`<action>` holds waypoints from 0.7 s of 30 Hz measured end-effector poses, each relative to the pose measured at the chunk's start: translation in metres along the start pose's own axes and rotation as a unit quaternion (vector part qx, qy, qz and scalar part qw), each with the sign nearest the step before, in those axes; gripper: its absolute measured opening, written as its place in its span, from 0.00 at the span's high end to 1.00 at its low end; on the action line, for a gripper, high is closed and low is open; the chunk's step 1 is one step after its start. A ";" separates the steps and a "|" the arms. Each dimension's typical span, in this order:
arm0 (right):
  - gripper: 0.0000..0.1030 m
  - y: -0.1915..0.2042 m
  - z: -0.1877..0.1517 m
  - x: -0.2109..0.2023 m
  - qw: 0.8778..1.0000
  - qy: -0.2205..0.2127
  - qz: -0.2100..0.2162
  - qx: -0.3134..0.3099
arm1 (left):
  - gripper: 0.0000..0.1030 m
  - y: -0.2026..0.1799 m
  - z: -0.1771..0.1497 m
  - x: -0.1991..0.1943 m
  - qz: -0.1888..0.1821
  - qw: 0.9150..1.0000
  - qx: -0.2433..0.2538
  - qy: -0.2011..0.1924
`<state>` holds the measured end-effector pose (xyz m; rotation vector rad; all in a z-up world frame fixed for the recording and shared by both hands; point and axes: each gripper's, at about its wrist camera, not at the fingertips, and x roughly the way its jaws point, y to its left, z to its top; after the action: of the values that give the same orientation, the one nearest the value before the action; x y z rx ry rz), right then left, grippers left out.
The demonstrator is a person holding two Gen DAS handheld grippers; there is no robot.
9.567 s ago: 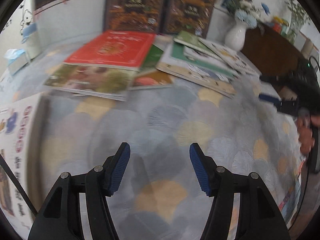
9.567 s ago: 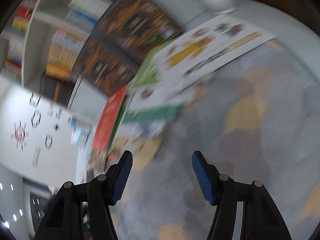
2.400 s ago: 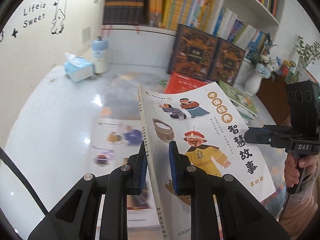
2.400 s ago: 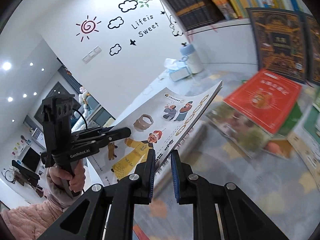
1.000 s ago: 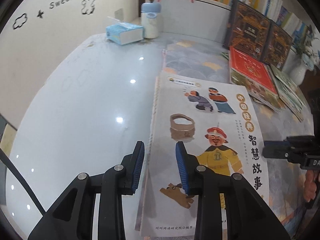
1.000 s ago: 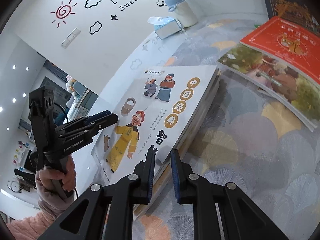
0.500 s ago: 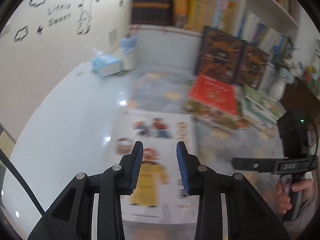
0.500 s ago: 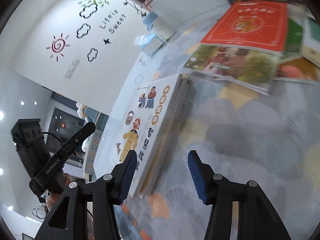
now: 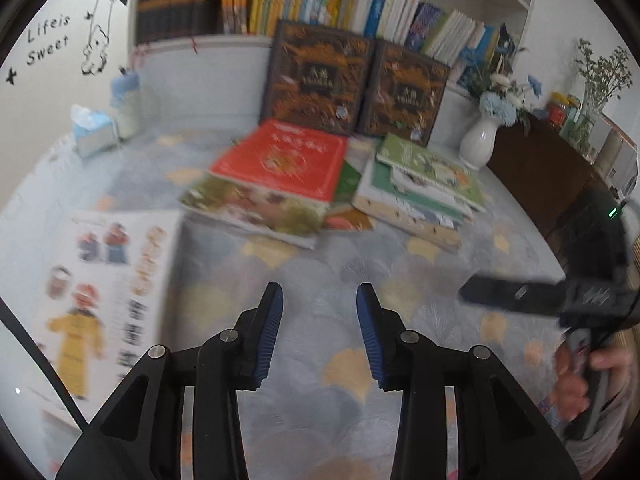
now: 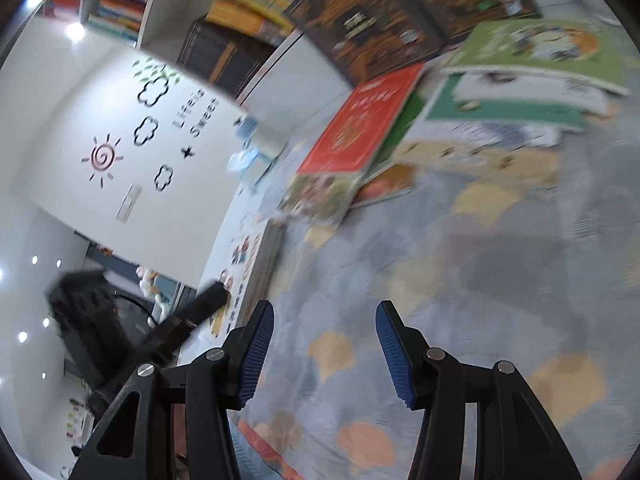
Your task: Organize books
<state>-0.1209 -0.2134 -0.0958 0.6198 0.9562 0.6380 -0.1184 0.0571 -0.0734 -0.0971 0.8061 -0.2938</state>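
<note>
1. The left gripper [image 9: 319, 330] had its jaws apart with nothing between them, only the patterned tablecloth [image 9: 400, 280] beneath; they had just been opening further. This suited a hand freed for the next book.
2. The right gripper [image 10: 325, 344] also stood open and empty, its jaws having just parted, aimed over bare cloth toward the pile.
3. The white storybook [image 9: 108, 280] lay flat at the lower left of the left wrist view, on what the right wrist view showed as a neat stack, likely the sorted pile. Its cover characters were too blurred to read.
4. The unsorted books lay in the upper centre: a red book [image 9: 280, 158] overlapping others, and a green-covered book [image 9: 428, 168] atop a second heap, apparently awaiting sorting.
5. Two dark ornate books [image 9: 320, 76] leaned upright against the shelf, titles unreadable.
6. The wall sticker [image 10: 196, 112] read "Life is Sweet".
</note>
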 end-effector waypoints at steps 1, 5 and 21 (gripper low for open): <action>0.50 -0.004 0.004 -0.006 1.000 -0.004 -0.005 0.004 | 0.65 -0.001 -0.003 0.007 0.002 1.000 -0.002 0.006; 0.50 -0.013 0.020 -0.014 1.000 -0.016 -0.023 0.010 | 0.65 -0.001 -0.010 0.039 0.006 0.999 -0.008 0.033; 0.50 -0.029 0.112 0.115 0.994 0.003 0.009 0.113 | 0.65 0.018 -0.028 0.066 -0.010 0.998 -0.020 0.051</action>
<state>0.0333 -0.1703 -0.1295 0.8288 1.0378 0.5505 -0.0916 0.0559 -0.1420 -0.1275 0.9137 -0.3034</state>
